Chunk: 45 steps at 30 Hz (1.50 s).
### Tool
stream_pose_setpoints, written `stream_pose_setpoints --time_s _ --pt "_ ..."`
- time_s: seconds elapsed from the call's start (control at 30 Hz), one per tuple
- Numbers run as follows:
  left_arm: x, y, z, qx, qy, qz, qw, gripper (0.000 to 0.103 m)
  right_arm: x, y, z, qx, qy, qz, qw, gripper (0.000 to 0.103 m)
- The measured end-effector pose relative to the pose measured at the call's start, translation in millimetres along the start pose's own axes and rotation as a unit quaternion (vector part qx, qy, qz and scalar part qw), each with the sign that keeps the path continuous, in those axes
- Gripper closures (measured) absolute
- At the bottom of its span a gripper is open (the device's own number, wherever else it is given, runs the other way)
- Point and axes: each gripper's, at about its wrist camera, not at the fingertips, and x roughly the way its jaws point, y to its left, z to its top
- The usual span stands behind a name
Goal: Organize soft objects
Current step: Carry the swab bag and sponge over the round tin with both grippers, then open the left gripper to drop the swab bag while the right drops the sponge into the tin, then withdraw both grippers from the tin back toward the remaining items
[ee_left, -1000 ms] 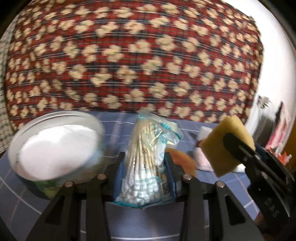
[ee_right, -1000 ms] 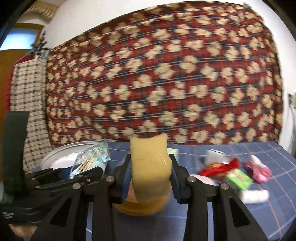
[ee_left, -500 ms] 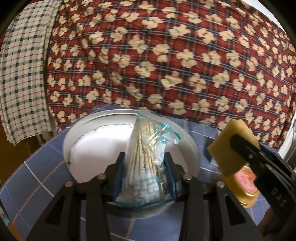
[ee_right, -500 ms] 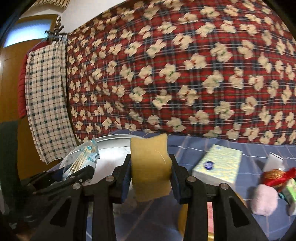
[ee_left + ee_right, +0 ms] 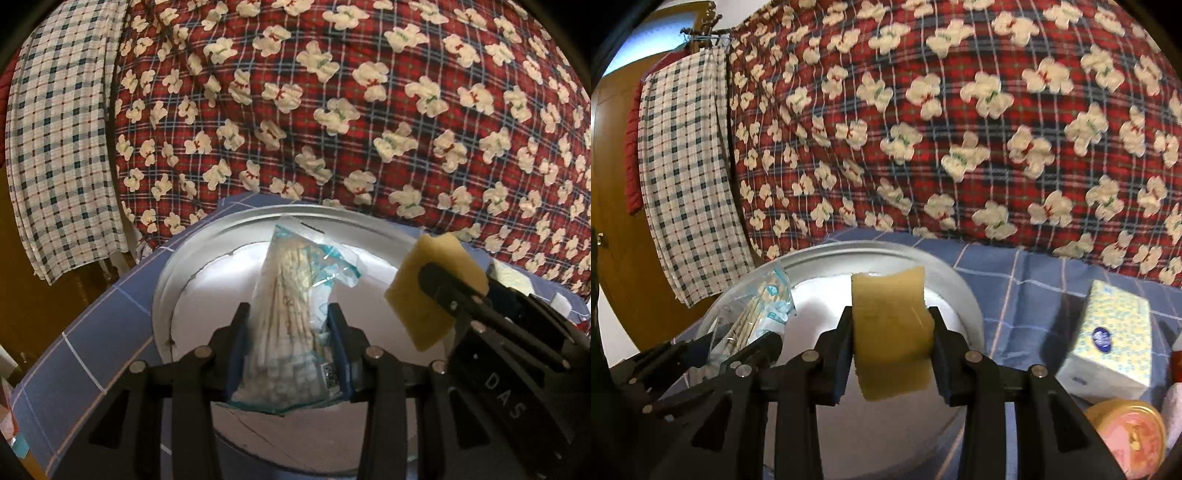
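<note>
My left gripper point(image 5: 290, 325) is shut on a clear bag of cotton swabs point(image 5: 291, 314) and holds it over a round white metal basin point(image 5: 184, 266). My right gripper point(image 5: 890, 332) is shut on a yellow sponge point(image 5: 890, 328) and holds it over the same basin point(image 5: 964, 295). The right gripper with the sponge point(image 5: 424, 291) shows at the right of the left wrist view. The left gripper with the swab bag point(image 5: 757, 317) shows at the lower left of the right wrist view.
The basin stands on a blue checked cloth point(image 5: 1027, 273). A tissue pack point(image 5: 1108, 336) and an orange-lidded tin point(image 5: 1130, 435) lie to the right. A red plaid quilt point(image 5: 332, 110) hangs behind. A checked towel point(image 5: 59, 147) hangs at the left.
Both grippers have swung left and forward with their loads. They now sit over the basin, which fills more of both views. The items at the right have slid out of view.
</note>
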Motion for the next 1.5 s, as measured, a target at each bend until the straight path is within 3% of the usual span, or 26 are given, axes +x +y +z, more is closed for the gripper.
stream_pose_setpoints --time_s 0.17,0.4,0.5,0.57,0.63,0.67,0.73,0.87,1.13,1.3,1.5 --pt "15.1 4.3 -2.8 -0.006 0.018 0.009 0.9998 0.064 15.8 -5.2 -6.4 0.007 0.026 0.015 1.000 0.062" --pt "17.5 4.8 -3.0 -0.002 0.013 0.030 0.9995 0.061 20.6 -7.9 -9.3 0.005 0.036 0.045 0.998 0.060" --pt "16.5 6.4 -2.5 -0.009 0.008 0.026 0.9996 0.056 16.7 -10.6 -9.5 0.007 0.025 0.034 0.999 0.051" --pt "15.1 7.1 -2.4 -0.015 0.002 0.026 0.9995 0.044 12.7 -15.0 -8.8 0.016 0.015 0.029 0.999 0.043" --pt "11.3 8.9 -2.5 -0.022 -0.010 0.037 0.9990 0.017 8.2 -22.1 -7.7 0.035 0.007 0.039 0.999 0.037" --pt "8.0 10.4 -2.7 -0.027 -0.021 0.051 0.9981 0.015 4.9 -25.4 -7.3 0.045 0.000 0.044 0.998 0.035" --pt "1.1 15.8 -3.7 -0.047 -0.042 0.074 0.9953 0.001 -4.2 -28.7 -6.1 0.056 -0.023 0.041 0.997 0.030" --pt "-8.5 20.8 -7.4 -0.069 -0.069 0.093 0.9908 0.000 -19.7 -26.1 -7.6 0.043 -0.058 0.009 0.997 0.029" --pt "-24.9 7.2 -10.5 -0.046 -0.109 0.134 0.9839 0.000 -46.1 -24.9 -10.5 -0.002 -0.122 -0.084 0.989 0.028" --pt "-29.7 -3.2 -10.9 -0.020 -0.118 0.136 0.9834 0.000 -46.6 -29.4 -10.7 -0.009 -0.120 -0.100 0.988 0.027" --pt "-33.9 -5.1 -13.4 -0.028 -0.116 0.133 0.9840 0.000 -46.1 -41.9 -13.7 0.010 -0.102 -0.111 0.989 0.027"
